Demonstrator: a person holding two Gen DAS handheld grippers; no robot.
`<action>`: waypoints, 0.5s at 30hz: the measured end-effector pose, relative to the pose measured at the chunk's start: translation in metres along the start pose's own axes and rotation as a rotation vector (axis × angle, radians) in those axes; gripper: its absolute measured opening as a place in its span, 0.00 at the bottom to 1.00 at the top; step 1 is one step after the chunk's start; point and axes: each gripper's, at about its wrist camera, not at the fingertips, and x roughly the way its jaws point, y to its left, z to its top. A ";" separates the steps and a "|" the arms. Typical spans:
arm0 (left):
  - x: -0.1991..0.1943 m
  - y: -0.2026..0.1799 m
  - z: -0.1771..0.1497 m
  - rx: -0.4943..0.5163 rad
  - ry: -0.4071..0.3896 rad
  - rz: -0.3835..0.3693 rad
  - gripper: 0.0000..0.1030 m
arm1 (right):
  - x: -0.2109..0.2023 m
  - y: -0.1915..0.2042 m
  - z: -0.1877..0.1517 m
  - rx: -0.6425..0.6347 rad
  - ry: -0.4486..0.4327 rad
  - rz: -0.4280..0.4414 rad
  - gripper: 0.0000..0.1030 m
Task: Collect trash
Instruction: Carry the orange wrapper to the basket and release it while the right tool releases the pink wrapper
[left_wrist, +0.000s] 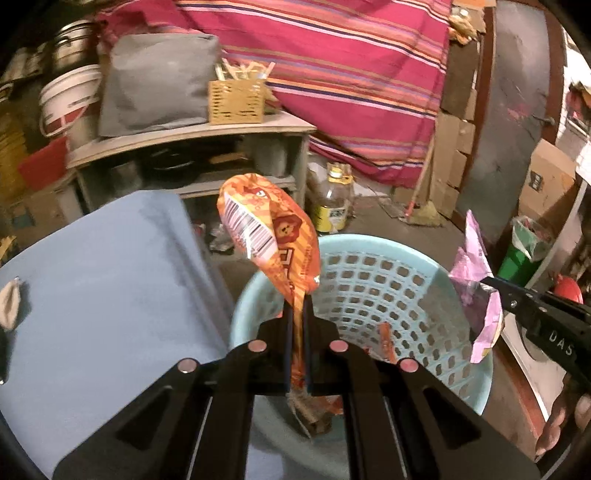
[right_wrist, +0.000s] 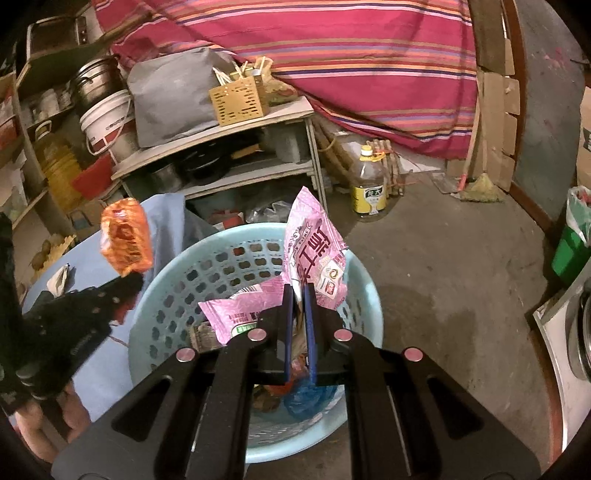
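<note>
Over basket (left_wrist: 369, 266), two gripped wrappers (left_wrist: 266, 225).

left wrapper (left_wrist: 275, 236): orange, white barcode patch, lion-face print
right wrapper (right_wrist: 314, 254): pink, dark lettering, small red and white badge
basket (left_wrist: 388, 280): pale blue, grid of holes
desk (left_wrist: 92, 288): flat light blue
cloth (left_wrist: 351, 74): magenta with orange, pink and navy stripes
bottle (right_wrist: 369, 184): clear, yellow cap and label
bucket (left_wrist: 66, 99): white, red band
bin (right_wrist: 570, 254): green
</note>
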 end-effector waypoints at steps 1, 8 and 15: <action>0.005 -0.004 0.001 0.004 0.007 -0.006 0.05 | 0.001 0.000 0.000 0.002 0.002 0.000 0.07; 0.025 -0.005 0.003 -0.008 0.047 0.012 0.50 | 0.007 -0.009 -0.002 0.014 0.022 0.004 0.07; 0.009 0.013 -0.004 -0.039 0.029 0.033 0.72 | 0.014 -0.006 -0.001 0.008 0.035 0.014 0.07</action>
